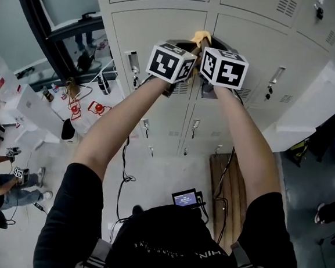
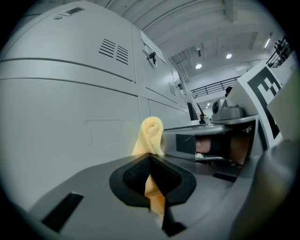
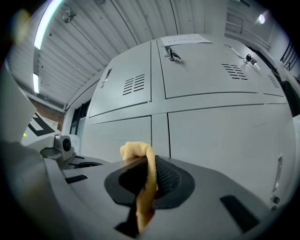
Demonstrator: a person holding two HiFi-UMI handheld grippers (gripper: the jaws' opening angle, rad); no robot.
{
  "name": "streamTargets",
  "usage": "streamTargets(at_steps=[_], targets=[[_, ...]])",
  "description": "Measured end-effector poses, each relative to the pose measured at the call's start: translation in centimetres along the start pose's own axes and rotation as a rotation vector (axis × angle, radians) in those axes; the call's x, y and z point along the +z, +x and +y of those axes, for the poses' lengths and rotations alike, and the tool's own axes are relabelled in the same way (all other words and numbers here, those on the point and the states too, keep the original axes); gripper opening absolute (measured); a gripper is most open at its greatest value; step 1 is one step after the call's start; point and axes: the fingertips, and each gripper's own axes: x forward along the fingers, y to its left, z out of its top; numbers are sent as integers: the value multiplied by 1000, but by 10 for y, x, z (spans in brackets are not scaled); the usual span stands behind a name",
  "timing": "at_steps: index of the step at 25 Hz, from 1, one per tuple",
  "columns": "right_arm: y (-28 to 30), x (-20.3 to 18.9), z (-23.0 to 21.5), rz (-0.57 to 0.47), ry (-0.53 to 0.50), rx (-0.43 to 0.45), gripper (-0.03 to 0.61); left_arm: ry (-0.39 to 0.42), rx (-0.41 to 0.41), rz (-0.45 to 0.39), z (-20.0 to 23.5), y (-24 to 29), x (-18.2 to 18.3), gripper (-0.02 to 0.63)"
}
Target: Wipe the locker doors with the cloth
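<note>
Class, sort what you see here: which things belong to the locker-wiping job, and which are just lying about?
For the job:
yellow cloth, pinched by both the left gripper and the right gripper
grey locker doors

Lying about:
wooden board beside the lockers
cables on the floor
white table at the left

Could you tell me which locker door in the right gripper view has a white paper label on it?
The upper middle door: a label sits along its top edge; neighbouring doors show none.
</note>
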Motion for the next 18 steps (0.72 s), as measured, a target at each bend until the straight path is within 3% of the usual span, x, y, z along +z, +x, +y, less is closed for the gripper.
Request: streamTargets(at_steps=[8, 18], targets=[[-9, 8, 29, -20, -9, 25, 51, 23, -16, -47, -3, -29, 3, 20], [-8, 10, 103, -30, -37, 92, 51, 22, 33, -80, 30, -91, -8, 20]])
